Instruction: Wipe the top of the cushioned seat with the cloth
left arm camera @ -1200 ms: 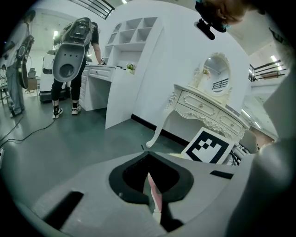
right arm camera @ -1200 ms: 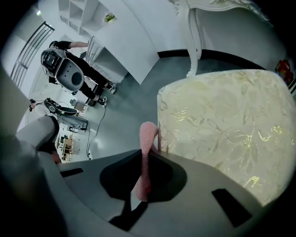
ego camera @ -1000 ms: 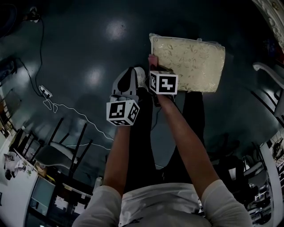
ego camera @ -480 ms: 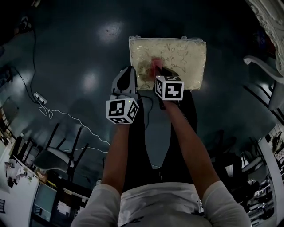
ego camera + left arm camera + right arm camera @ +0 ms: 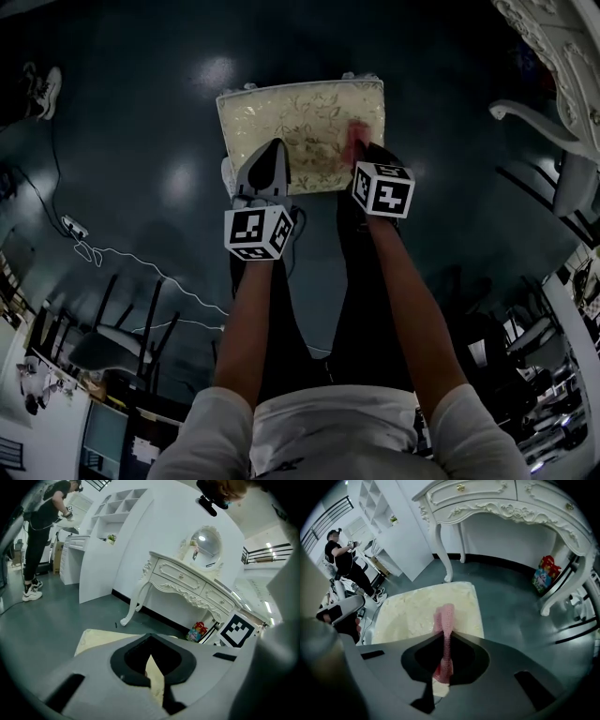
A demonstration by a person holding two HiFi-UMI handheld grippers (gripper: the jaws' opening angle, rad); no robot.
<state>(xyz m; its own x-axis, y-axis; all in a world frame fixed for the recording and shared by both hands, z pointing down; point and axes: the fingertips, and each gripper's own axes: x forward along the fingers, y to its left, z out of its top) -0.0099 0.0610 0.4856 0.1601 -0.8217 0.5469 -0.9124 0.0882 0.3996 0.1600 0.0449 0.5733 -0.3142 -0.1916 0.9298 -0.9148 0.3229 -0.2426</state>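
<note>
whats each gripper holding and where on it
Right gripper pinches the pink cloth by its bunched near end; the rest trails onto the cushioned seat. Left gripper holds nothing.

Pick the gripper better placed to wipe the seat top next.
Right. The right gripper is shut on the pink cloth, which hangs over the cushioned seat. The left gripper is shut and holds no cloth.
</note>
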